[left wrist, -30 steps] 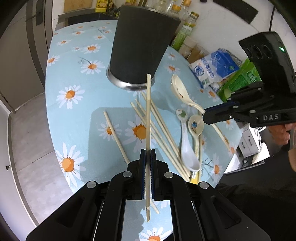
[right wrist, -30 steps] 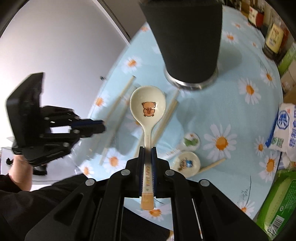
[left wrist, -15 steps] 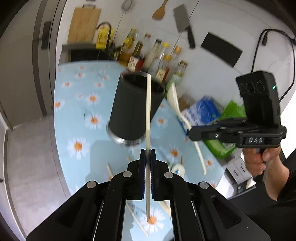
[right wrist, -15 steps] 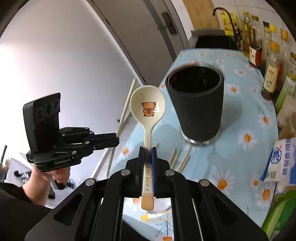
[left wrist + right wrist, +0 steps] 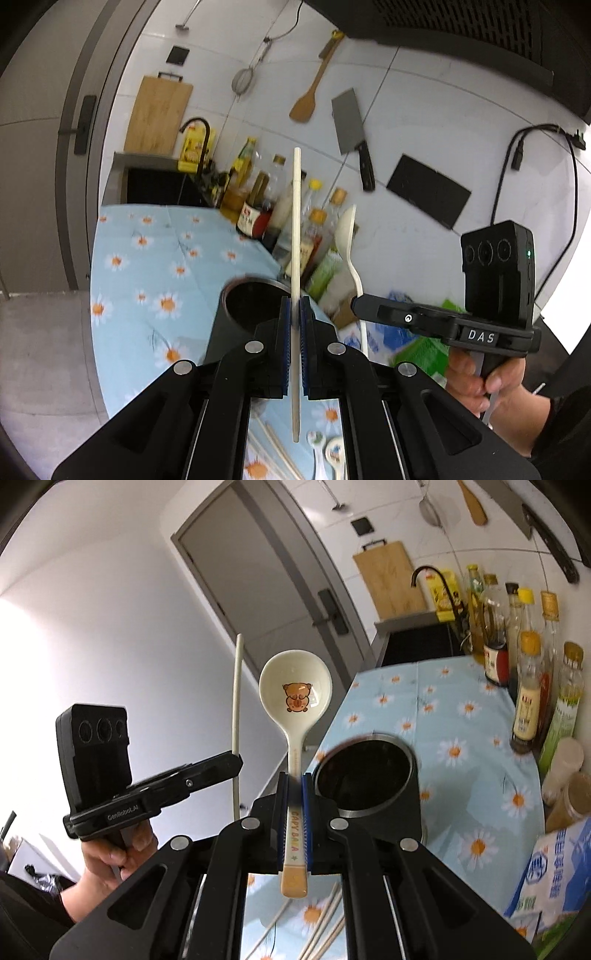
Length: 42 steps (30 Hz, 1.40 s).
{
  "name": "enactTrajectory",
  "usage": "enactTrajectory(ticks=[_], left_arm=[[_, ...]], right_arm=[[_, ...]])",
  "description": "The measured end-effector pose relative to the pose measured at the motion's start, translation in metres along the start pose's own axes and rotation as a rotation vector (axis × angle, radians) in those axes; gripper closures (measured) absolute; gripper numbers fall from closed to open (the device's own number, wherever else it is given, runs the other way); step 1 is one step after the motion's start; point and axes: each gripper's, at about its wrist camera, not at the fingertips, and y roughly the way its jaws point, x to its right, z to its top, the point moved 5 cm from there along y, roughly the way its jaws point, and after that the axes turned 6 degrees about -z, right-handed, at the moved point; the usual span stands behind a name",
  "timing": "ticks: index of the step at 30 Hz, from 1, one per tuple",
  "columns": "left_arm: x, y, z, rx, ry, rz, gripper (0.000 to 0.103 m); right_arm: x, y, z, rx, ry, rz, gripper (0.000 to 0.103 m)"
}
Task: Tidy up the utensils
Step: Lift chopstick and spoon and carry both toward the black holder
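Ceramic-looking spoon (image 5: 294,716), probably brittle and slick, was pinched low on handle by right claw (image 5: 294,805); left claw (image 5: 294,332) pinched light, stiff chopstick (image 5: 295,229) below mid-shaft. Holder (image 5: 367,775) at 1 o'clock.

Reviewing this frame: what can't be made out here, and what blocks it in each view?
- Holder contents: dark interior in both views; the left gripper covers part of the rim in its own view.
- Utensils left on the table: only slivers show between gripper bodies, two small spoons and loose chopsticks.
- Bottle labels: motion-blurred, unreadable.
- Right gripper pads on the spoon: contact point blurred.
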Motion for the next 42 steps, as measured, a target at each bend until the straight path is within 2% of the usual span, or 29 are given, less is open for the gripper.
enactTrajectory(ticks=[4, 7, 14, 19, 27, 33, 42], left_arm=[[-0.005, 0.004, 0.019, 0.059, 0.007, -0.015, 0.100], [-0.008, 0.009, 0.032, 0.097, 0.012, -0.012, 0.100], [-0.008, 0.019, 0.052, 0.170, 0.024, -0.056, 0.100], [-0.010, 0.028, 0.056, 0.229, 0.061, -0.051, 0.100], [-0.021, 0.052, 0.038, 0.244, 0.079, -0.027, 0.100], [-0.030, 0.066, 0.016, 0.202, 0.073, -0.008, 0.100], [-0.032, 0.073, -0.008, 0.153, 0.084, 0.022, 0.099]], right_arm=[[0.005, 0.001, 0.017, 0.075, -0.003, -0.003, 0.095], [0.009, 0.005, 0.027, 0.130, -0.014, -0.040, 0.095], [0.013, 0.009, 0.048, 0.265, -0.049, -0.066, 0.095], [0.016, 0.018, 0.053, 0.311, -0.066, -0.099, 0.095], [0.032, 0.040, 0.039, 0.302, -0.044, -0.150, 0.095], [0.048, 0.056, 0.020, 0.248, -0.011, -0.180, 0.095], [0.049, 0.067, -0.002, 0.201, -0.003, -0.197, 0.095]])
